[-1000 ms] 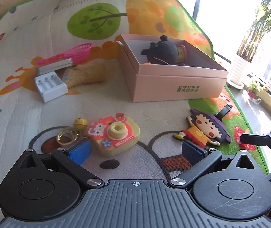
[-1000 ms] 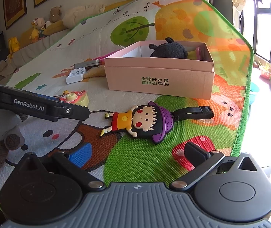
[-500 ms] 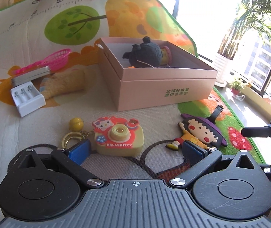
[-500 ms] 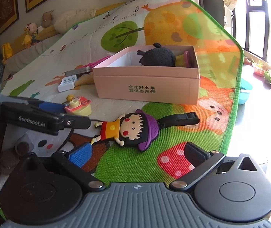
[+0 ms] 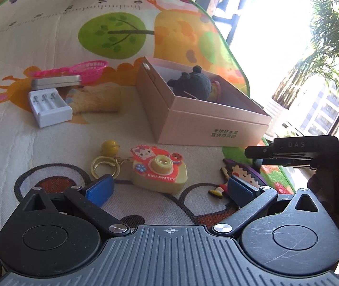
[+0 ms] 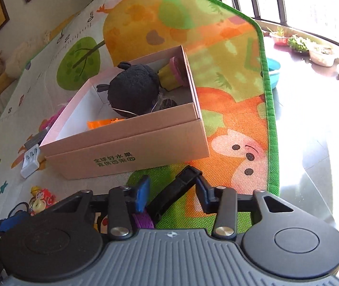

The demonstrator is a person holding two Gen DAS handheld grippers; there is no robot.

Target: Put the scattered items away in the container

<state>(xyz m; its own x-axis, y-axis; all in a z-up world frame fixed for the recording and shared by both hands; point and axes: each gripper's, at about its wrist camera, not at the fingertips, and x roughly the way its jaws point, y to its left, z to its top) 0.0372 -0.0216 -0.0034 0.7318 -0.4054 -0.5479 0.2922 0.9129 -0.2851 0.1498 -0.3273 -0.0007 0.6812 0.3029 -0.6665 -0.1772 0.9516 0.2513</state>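
A pink cardboard box (image 5: 212, 126) (image 6: 131, 147) sits on the play mat, holding a black plush toy (image 6: 133, 90) and small items. My left gripper (image 5: 167, 188) is open, its pads either side of a Hello Kitty toy camera (image 5: 160, 170) with a gold key ring. My right gripper (image 6: 173, 195) has its fingers close around the black strap (image 6: 176, 188) of the purple-hatted cartoon doll tag (image 5: 243, 176); contact is unclear. The doll's purple part (image 6: 142, 221) shows under the fingers.
A white battery charger (image 5: 49, 107), a grey tin (image 5: 55, 82), a pink basket (image 5: 89, 70) and a tan plush piece (image 5: 95, 101) lie left of the box. The mat's green edge (image 6: 270, 109) borders shiny floor with plant pots at right.
My right gripper has moved forward and down over the doll tag, and its jaws have narrowed around the black strap. My left gripper has shifted slightly toward the toy camera.
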